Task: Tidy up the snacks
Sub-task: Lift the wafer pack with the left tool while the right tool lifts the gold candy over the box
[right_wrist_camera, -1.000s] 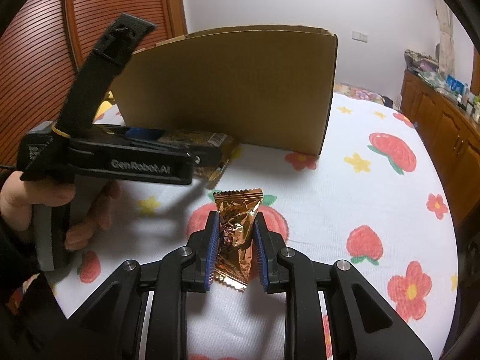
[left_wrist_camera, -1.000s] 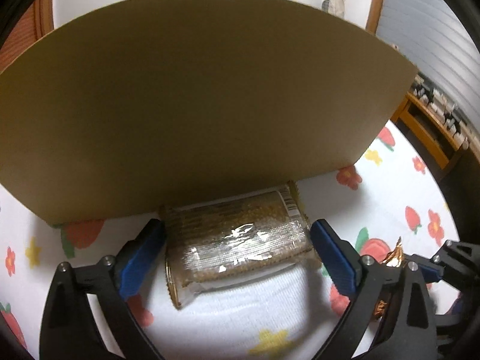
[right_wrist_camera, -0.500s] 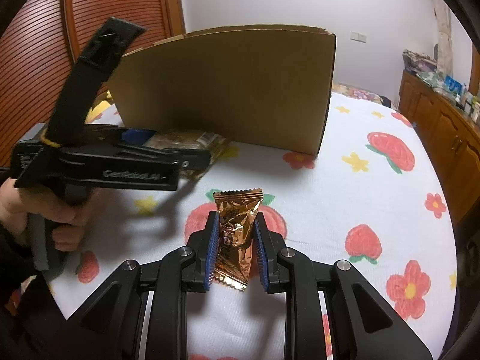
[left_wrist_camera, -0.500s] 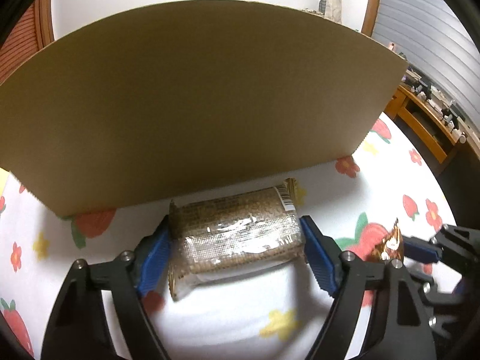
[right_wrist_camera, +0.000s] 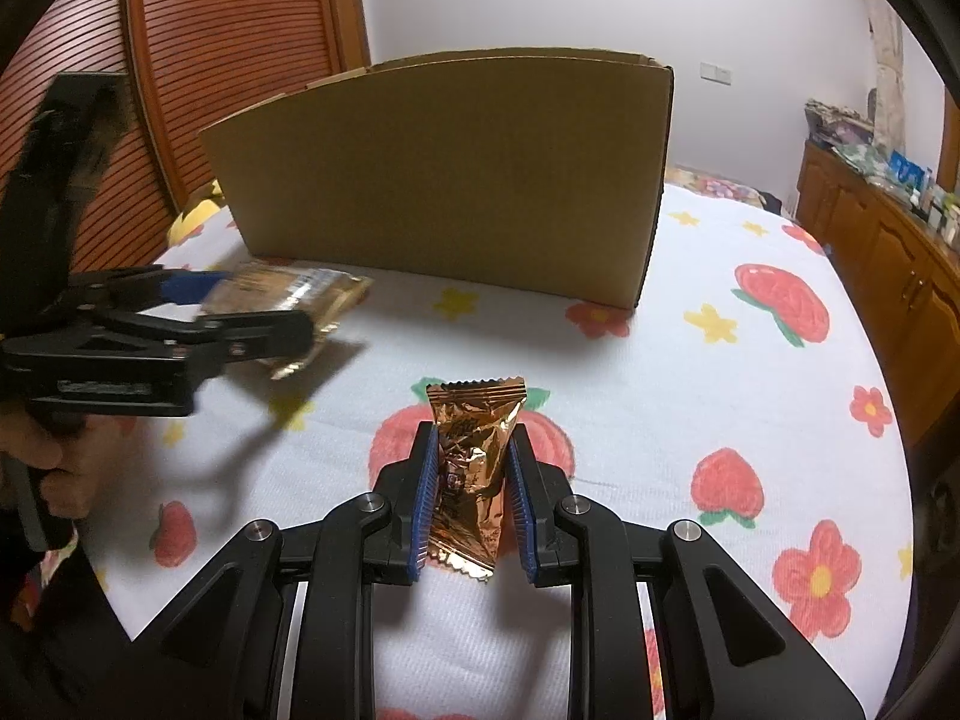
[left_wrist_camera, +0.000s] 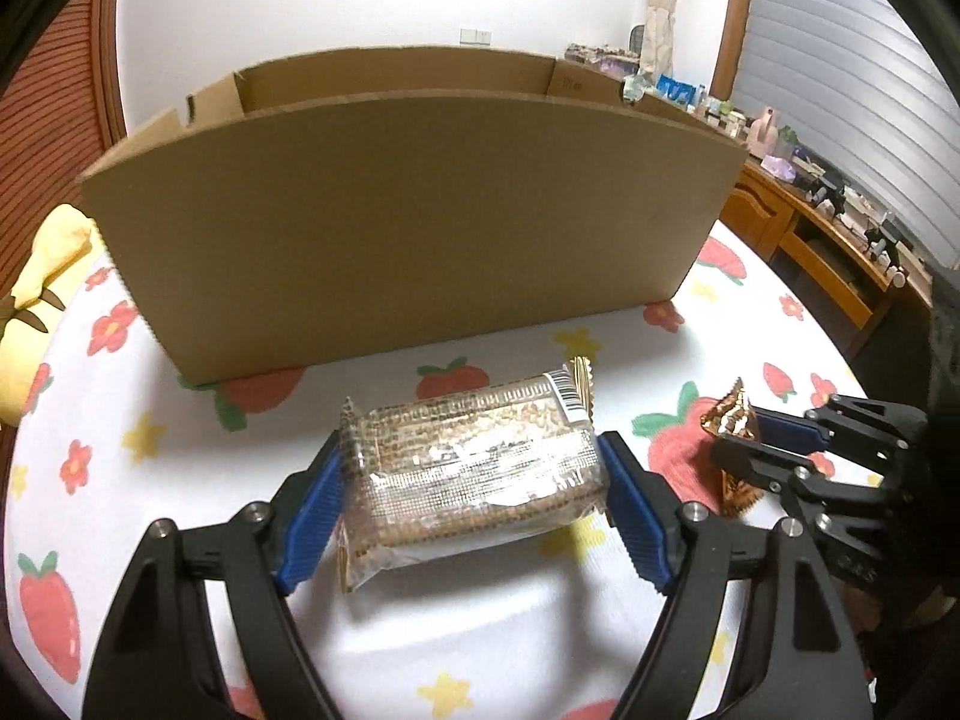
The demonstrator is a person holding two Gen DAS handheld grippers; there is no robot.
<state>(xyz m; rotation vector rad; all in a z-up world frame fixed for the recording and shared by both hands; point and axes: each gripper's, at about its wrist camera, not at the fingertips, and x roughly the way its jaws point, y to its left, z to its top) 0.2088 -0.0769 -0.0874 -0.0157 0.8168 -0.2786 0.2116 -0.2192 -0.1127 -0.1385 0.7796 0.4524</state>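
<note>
A clear packet of brown crackers [left_wrist_camera: 474,480] sits crosswise between the blue pads of my left gripper [left_wrist_camera: 471,450], which is shut on it. The packet hangs a little above the cloth, with its shadow beneath, in front of the open cardboard box [left_wrist_camera: 408,228]. In the right wrist view the left gripper [right_wrist_camera: 240,306] holds the same packet [right_wrist_camera: 288,294] clear of the cloth at the left. My right gripper [right_wrist_camera: 472,438] is shut on a copper foil candy packet [right_wrist_camera: 474,420], low over the cloth, nearer than the box [right_wrist_camera: 450,180]. The right gripper [left_wrist_camera: 738,438] also shows right of the crackers.
A white cloth printed with strawberries and flowers [right_wrist_camera: 720,360] covers the surface. A yellow cushion [left_wrist_camera: 48,276] lies at the far left by the box. Wooden cabinets with clutter on top [right_wrist_camera: 888,252] line the right side. A slatted wooden door [right_wrist_camera: 210,60] stands behind at the left.
The left jaws closed onto the cracker packet, then lifted it and drew back from the box, whose open top now shows. The right gripper and its candy stayed put.
</note>
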